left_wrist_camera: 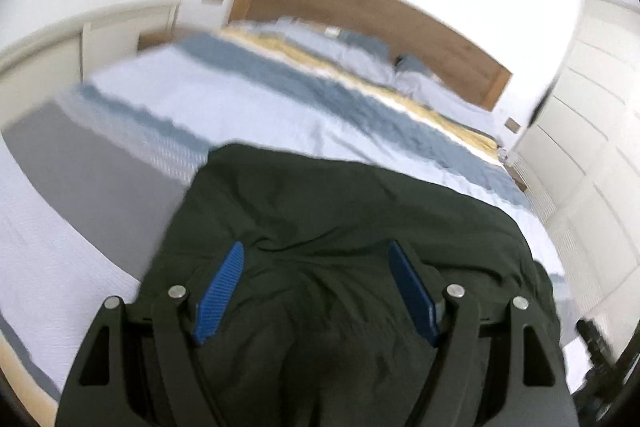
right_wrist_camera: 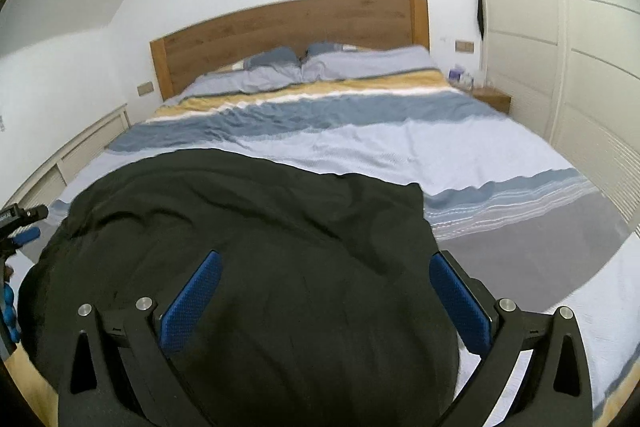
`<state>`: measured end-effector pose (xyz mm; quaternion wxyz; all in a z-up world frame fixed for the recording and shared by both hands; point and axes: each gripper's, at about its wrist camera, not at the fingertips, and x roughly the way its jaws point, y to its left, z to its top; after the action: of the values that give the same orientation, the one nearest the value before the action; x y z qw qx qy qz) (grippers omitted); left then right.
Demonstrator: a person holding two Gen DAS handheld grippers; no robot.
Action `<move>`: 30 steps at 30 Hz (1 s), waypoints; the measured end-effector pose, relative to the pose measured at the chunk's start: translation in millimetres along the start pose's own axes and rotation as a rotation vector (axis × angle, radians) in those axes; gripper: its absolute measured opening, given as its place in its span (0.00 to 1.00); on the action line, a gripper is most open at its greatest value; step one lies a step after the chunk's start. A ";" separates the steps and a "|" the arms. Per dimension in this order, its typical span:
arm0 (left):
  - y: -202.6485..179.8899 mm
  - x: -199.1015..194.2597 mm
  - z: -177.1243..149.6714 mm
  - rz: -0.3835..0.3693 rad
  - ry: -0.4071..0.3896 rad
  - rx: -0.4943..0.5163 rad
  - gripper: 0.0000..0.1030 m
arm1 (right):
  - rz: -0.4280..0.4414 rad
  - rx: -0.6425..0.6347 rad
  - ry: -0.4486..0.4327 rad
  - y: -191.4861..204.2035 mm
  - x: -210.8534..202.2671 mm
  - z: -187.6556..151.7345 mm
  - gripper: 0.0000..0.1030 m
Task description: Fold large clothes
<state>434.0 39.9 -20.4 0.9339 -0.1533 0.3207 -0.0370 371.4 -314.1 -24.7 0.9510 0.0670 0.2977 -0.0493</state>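
- Across the foot of the bed (right_wrist_camera: 460,147), the dark green garment (right_wrist_camera: 248,227) is lying with its far edge running from about 9 to 3 o'clock; I cannot tell its long axis.
- Above it, the left gripper (left_wrist_camera: 316,291) is tilting toward 12 o'clock, blue fingers (left_wrist_camera: 219,293) spreading wide, pinching nothing.
- Alongside, the right gripper (right_wrist_camera: 326,301) is hovering too, its fingers (right_wrist_camera: 192,301) splayed apart over the cloth.
- Wrinkles are bunching across the garment, which is covering the pale striped duvet (right_wrist_camera: 360,115).
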 end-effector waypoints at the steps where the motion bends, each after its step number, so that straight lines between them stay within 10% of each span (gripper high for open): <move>1: -5.4 -12.2 -6.1 -0.001 -0.025 0.039 0.72 | 0.002 0.003 -0.007 0.5 -8.0 -5.0 0.99; 9: -16.6 -94.6 -82.5 -0.046 -0.020 0.170 0.80 | 0.020 0.008 0.040 29.1 -77.4 -60.9 0.99; 19: -19.4 -227.8 -147.7 0.149 -0.152 0.180 0.80 | -0.049 -0.014 0.051 57.7 -175.0 -122.3 0.99; 30: -17.2 -310.7 -175.1 0.200 -0.217 0.218 0.80 | -0.081 0.011 -0.007 53.8 -259.8 -135.5 0.99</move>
<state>81.7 29.7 36.7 0.9731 -0.0216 0.2260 0.0382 90.2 -225.8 19.1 0.9489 0.0598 0.2965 -0.0895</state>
